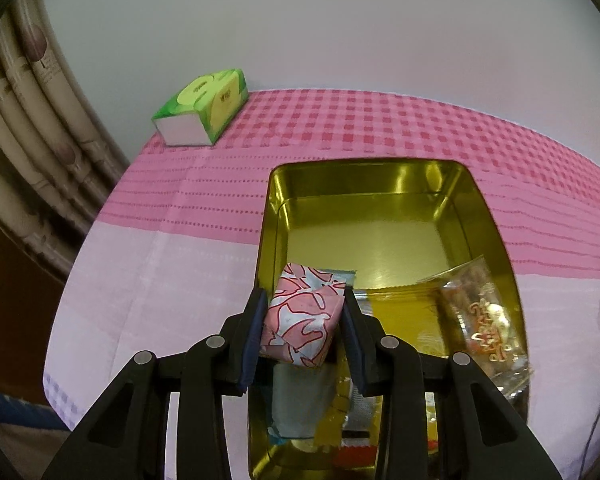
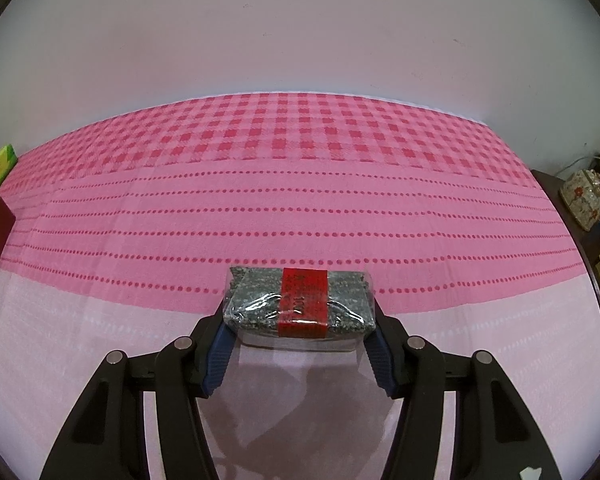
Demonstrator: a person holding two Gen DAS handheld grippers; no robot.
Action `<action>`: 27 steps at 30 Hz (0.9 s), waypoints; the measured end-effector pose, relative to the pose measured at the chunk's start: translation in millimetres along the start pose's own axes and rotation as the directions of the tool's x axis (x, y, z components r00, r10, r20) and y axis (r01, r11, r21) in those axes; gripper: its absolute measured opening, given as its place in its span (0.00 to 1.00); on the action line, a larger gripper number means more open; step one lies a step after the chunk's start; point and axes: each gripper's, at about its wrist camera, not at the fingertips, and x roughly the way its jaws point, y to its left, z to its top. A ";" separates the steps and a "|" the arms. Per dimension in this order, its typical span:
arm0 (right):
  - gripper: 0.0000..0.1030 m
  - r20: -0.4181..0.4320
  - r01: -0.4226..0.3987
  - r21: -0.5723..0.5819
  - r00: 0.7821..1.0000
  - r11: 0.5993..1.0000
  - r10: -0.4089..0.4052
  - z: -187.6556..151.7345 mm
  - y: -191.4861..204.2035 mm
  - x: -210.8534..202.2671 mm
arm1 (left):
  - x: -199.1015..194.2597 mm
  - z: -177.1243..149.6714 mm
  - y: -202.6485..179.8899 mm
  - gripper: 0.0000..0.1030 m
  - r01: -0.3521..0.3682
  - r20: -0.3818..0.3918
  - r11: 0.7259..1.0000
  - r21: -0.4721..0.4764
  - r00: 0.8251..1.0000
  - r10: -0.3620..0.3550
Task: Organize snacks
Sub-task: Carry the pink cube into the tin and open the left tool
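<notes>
We saw the pink checked tablecloth (image 2: 300,184) running wide under both grippers, and on it, in the left wrist view, the open gold tin (image 1: 380,184) with its long axis running away from the camera. The tin's red outer wall, lettered "TOFFEE", just showed at the left edge of the right wrist view, so we judged the tin lay well to the left of the right gripper (image 2: 300,312) and directly under the left gripper (image 1: 304,320). The left was plainly the nearer one.

The left gripper's fingers were closed about halfway onto a pink-and-white wrapped snack block (image 1: 300,324), held above the tin's near end with its long side running forward between the pads. Below it lay a pale blue packet (image 1: 300,404), and to the right a clear cellophane snack bag (image 1: 480,320) leaning on the tin's wall. The coming move, as we read it, turned on lowering the block straight down into the tin.

The right gripper's fingers stood wide, pressed against the short ends of a clear-wrapped dark sesame-like bar with a red band (image 2: 300,304), its long axis crosswise. We could not tell whether the bar was lifted or resting on the cloth.

A green tissue box (image 1: 204,108) sat at the far left corner. The tin's near end was hidden behind the left gripper, and the packets there were hard to make out.
</notes>
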 end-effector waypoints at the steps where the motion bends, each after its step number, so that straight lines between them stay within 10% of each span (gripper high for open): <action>1: 0.53 0.001 -0.001 -0.008 1.000 1.000 0.001 -1.2 1.3 -2.1 | 2.3 -0.3 0.8 0.36 0.000 0.000 1.000 0.001 1.000 0.000; 23: 0.53 0.043 -0.201 -0.202 0.976 0.959 0.214 -10.5 123.6 -73.5 | 10.4 -2.9 -6.3 0.38 -0.045 0.036 0.996 0.073 0.998 0.043; 27: 0.53 0.043 -0.239 -0.233 0.966 0.943 0.256 -11.9 149.2 -84.3 | 3.1 -3.8 -4.6 0.54 -0.066 0.059 0.994 0.087 0.996 0.061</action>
